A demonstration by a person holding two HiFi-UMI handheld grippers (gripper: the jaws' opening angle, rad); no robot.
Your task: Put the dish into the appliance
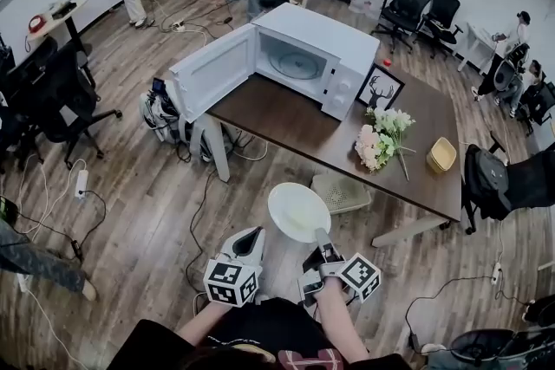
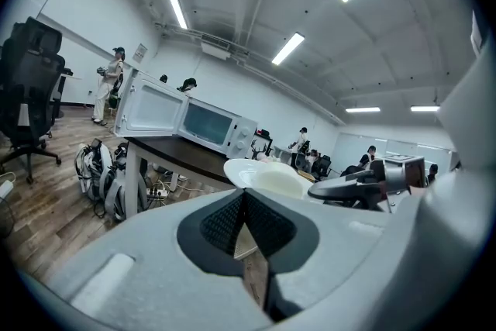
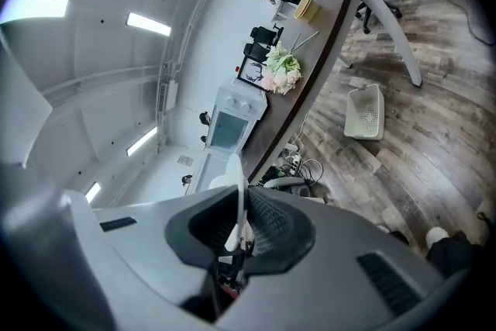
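While it hangs in the air over the wood floor (image 1: pixel 130 186), the white dish (image 1: pixel 299 210) lies roughly flat on the near side of the table (image 1: pixel 286 121), well apart from the microwave (image 1: pixel 334 43). Its near rim is pinched between the narrow-set jaws of the right gripper (image 1: pixel 322 236); in the right gripper view the plate shows edge-on between the two dark pads. Just to the left, the left gripper (image 1: pixel 254 235) carries nothing, and its jaws seem to meet at the tips. The microwave stands at the far left end of the dark table, its door (image 1: pixel 212 74) swung wide to the left and a glass turntable (image 1: pixel 295 63) visible inside. Right of it lean a framed picture (image 1: pixel 380 88) and, nearer, a bunch of flowers (image 1: pixel 380 139). A white basket (image 1: pixel 342 193) sits on the floor under the table's near edge, just beyond the dish.
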